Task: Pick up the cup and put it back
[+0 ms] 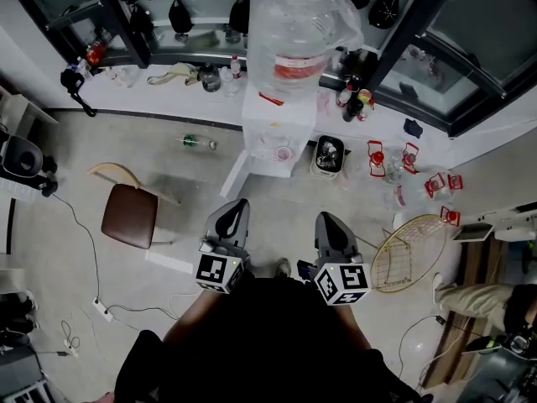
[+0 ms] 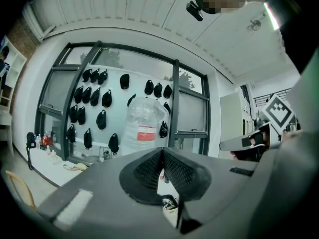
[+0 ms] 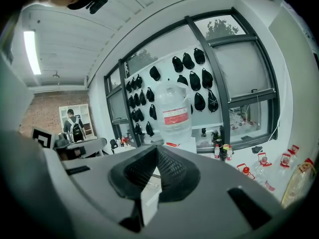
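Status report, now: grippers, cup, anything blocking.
Left gripper shut, empty. Right gripper shut, empty. Cup, apparently the pinkish one on the water dispenser, untouched. Chair stands off left of the path.

open floor ahead to the water dispenser, chair left, wire basket right.

The pale grey floor carries a white water dispenser, a brown-seated chair, a green plastic bottle lying flat and a gold wire basket.
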Demonstrator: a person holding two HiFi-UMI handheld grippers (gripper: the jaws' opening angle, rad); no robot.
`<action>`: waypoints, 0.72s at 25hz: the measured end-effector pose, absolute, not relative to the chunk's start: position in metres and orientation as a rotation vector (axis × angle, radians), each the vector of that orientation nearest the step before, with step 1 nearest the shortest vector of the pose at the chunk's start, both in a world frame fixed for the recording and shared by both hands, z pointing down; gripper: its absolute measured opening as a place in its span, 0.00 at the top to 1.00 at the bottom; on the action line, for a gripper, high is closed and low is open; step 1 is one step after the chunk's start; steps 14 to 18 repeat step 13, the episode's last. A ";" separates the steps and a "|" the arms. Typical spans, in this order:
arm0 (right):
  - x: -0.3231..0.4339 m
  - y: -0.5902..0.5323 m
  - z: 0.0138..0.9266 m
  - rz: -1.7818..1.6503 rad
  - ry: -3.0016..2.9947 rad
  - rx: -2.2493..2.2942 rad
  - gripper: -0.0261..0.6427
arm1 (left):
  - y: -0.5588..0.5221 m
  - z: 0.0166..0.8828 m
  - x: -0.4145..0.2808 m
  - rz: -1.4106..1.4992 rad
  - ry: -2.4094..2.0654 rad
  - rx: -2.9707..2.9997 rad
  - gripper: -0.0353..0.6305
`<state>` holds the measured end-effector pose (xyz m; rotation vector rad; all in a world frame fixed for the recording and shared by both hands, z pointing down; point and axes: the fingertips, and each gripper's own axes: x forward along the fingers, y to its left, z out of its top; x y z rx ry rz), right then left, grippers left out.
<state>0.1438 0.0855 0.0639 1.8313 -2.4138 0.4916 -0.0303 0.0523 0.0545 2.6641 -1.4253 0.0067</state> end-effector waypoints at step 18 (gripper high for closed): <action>0.137 0.086 0.065 0.512 -2.418 1.836 0.97 | 0.053 0.056 -0.035 -0.003 -1.424 2.657 0.94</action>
